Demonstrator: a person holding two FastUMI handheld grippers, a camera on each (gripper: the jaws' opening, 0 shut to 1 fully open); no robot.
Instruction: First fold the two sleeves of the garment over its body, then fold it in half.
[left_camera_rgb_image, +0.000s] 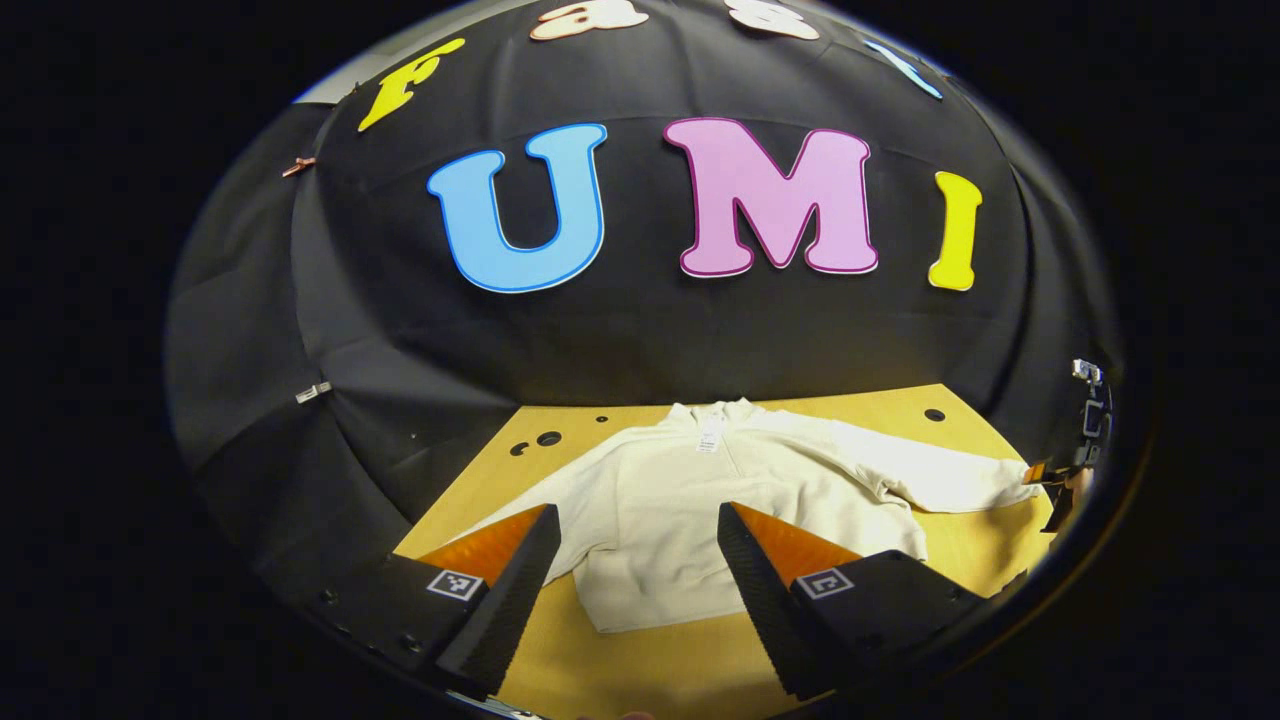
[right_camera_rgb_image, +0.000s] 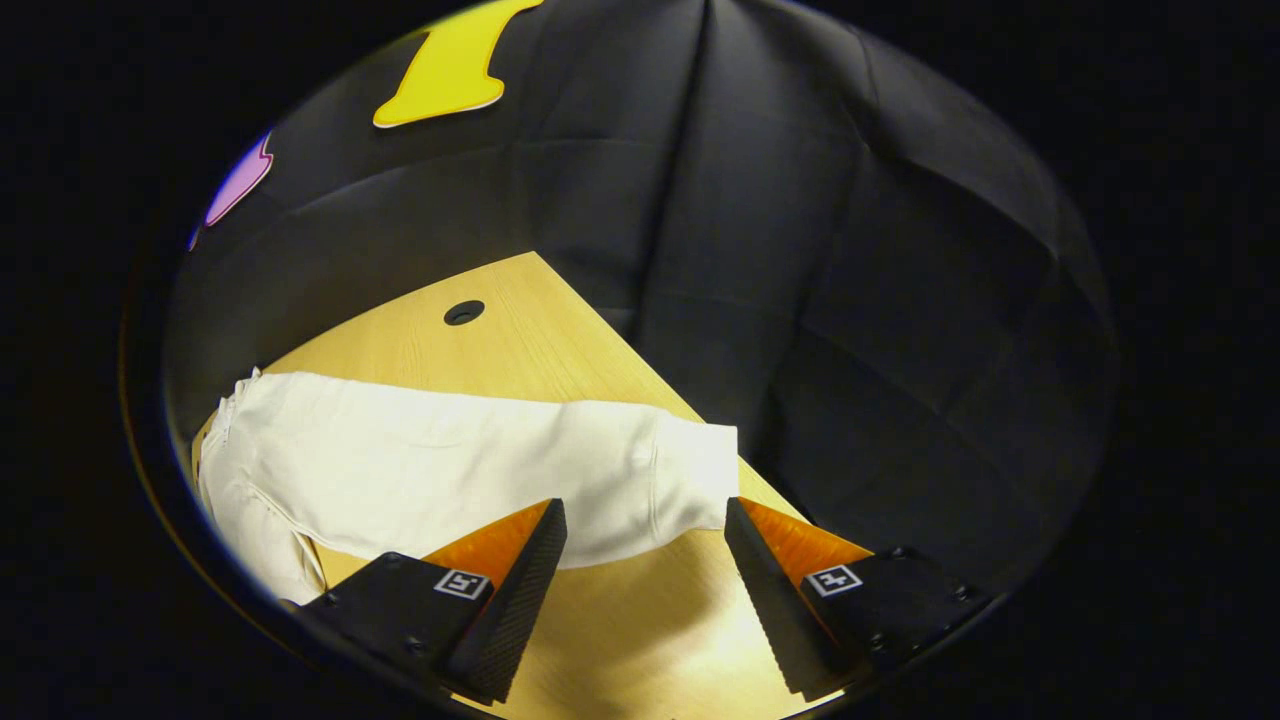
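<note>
Garment (left_camera_rgb_image: 700, 500): cream, lying flat on the wooden table (left_camera_rgb_image: 960, 560), both sleeves spread out to the sides, unfolded. Left gripper (left_camera_rgb_image: 640, 520): fingers apart, holding nothing, raised above the table with the garment's body ahead between them. Right gripper (right_camera_rgb_image: 645, 515): fingers apart, holding nothing, with one sleeve's cuff (right_camera_rgb_image: 690, 470) just ahead between its fingertips. The other gripper (left_camera_rgb_image: 1075, 470) appears beside that sleeve end, well apart from the left gripper.
</note>
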